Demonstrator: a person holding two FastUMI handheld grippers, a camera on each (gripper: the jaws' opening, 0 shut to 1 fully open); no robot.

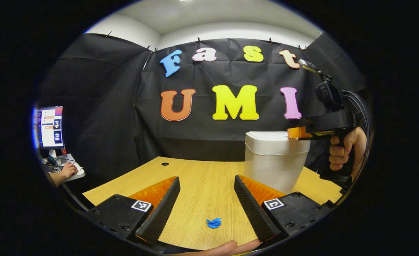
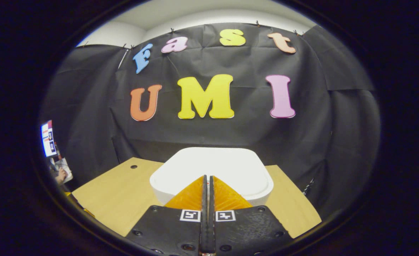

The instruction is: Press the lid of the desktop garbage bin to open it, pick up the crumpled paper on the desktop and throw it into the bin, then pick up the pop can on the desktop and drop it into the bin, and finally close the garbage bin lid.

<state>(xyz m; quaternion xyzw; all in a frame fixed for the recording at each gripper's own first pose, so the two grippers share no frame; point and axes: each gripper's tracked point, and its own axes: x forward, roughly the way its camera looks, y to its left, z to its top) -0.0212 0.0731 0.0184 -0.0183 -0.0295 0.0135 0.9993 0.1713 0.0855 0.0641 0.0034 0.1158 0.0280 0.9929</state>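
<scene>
A small blue crumpled paper [image 1: 213,223] lies on the wooden desk [image 1: 202,177], close in, between the spread fingers of my left gripper [image 1: 206,179], which is open and holds nothing. The white garbage bin [image 1: 275,160] stands at the right of the left gripper view with its lid down. A hand [image 1: 340,151] holds my right gripper [image 1: 296,132] over the bin's right top edge. In the right gripper view, my right gripper [image 2: 208,176] is shut with nothing between its fingers, tips resting on or just above the white lid [image 2: 213,163].
A monitor [image 1: 49,127] and a person's hand [image 1: 67,170] at a keyboard are off the desk's left side. The desk has a cable hole [image 1: 165,164] near its back left corner. Black cloth walls stand close behind the bin.
</scene>
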